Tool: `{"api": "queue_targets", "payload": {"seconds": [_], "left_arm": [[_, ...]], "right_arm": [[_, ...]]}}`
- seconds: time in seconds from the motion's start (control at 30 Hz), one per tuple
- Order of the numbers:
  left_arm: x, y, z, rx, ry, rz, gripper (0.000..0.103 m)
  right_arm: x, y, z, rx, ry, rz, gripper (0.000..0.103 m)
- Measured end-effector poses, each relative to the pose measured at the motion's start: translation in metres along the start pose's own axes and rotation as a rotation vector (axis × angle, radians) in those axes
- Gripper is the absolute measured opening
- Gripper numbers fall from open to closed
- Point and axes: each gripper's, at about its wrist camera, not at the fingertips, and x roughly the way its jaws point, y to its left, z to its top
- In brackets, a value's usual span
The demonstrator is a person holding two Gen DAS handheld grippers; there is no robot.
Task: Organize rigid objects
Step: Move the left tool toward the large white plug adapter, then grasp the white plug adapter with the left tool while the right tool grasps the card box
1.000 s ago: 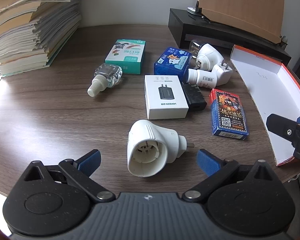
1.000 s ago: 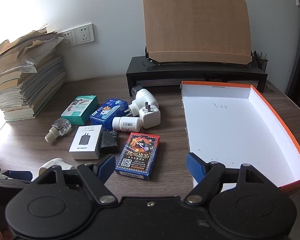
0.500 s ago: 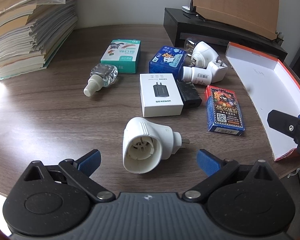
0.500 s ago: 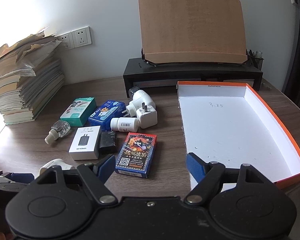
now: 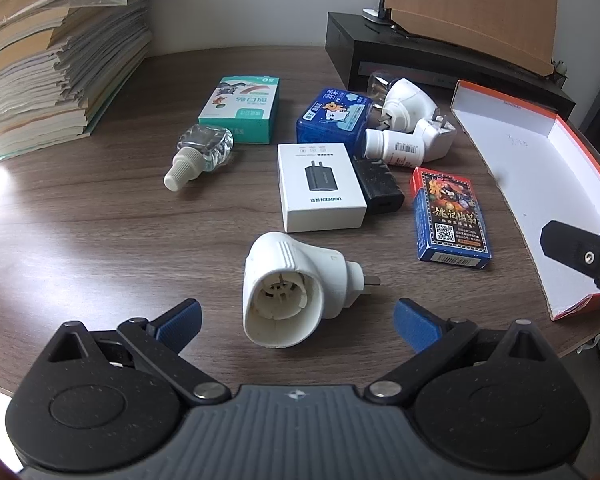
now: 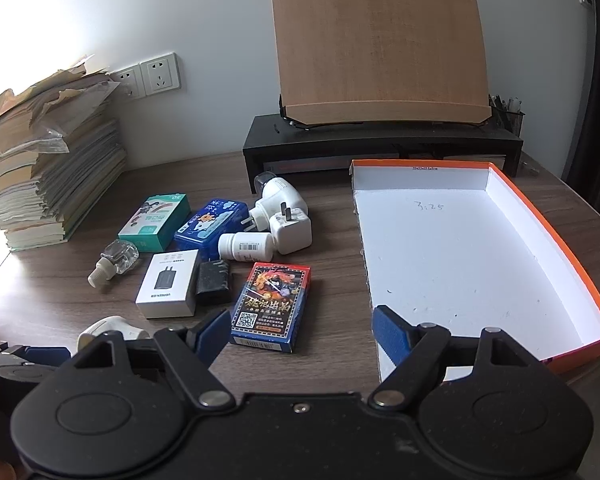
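The left gripper (image 5: 296, 322) has its two blue fingers spread wide apart, and nothing is between them yet. The white plug thing (image 5: 294, 288) lies on its side on the brown table (image 5: 80, 240), just ahead of those fingers at 12 o'clock, in line with the gap. Its round open mouth faces the gripper, and its metal prongs point away toward 2 o'clock, so its long way runs from front to back and a bit to the right. The fingers would close on its two round sides, which looks like a good fit. The right gripper (image 6: 296, 334) is open too and holds nothing. It sits over the near left corner of the orange box (image 6: 580, 264), so the left one is much nearer the plug thing. The box is off at 3 o'clock from the plug thing, and it is empty inside. The card pack (image 5: 450, 216) lies between the plug thing and the box, so a lift up and over seems the safe way. The table edge is close on the near side, so there is little room to slide back.
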Motion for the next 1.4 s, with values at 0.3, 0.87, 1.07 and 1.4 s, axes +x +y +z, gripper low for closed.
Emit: {"api": "queue_targets", "payload": {"seconds": [0.3,0.87,1.07,1.4], "left_arm": [[0.007,0.001,0.005,0.001,0.005,0.001,0.103],[0.023,0.002,0.007,0.019,0.002,-0.005,0.103],[0.027,0.000,0.002,0.058,-0.011,-0.035,0.069],[0.012,0.009,0.004,0.034,-0.087,-0.074,0.069]], "right_arm": [[0.005,-0.002,0.001,0.002,0.001,-0.003,0.091],[0.019,-0.005,0.003,0.010,0.011,-0.003,0.091],[0.026,-0.007,0.003,0.013,0.024,-0.002,0.091],[0.050,0.002,0.012,-0.010,0.048,0.032,0.091]]}}
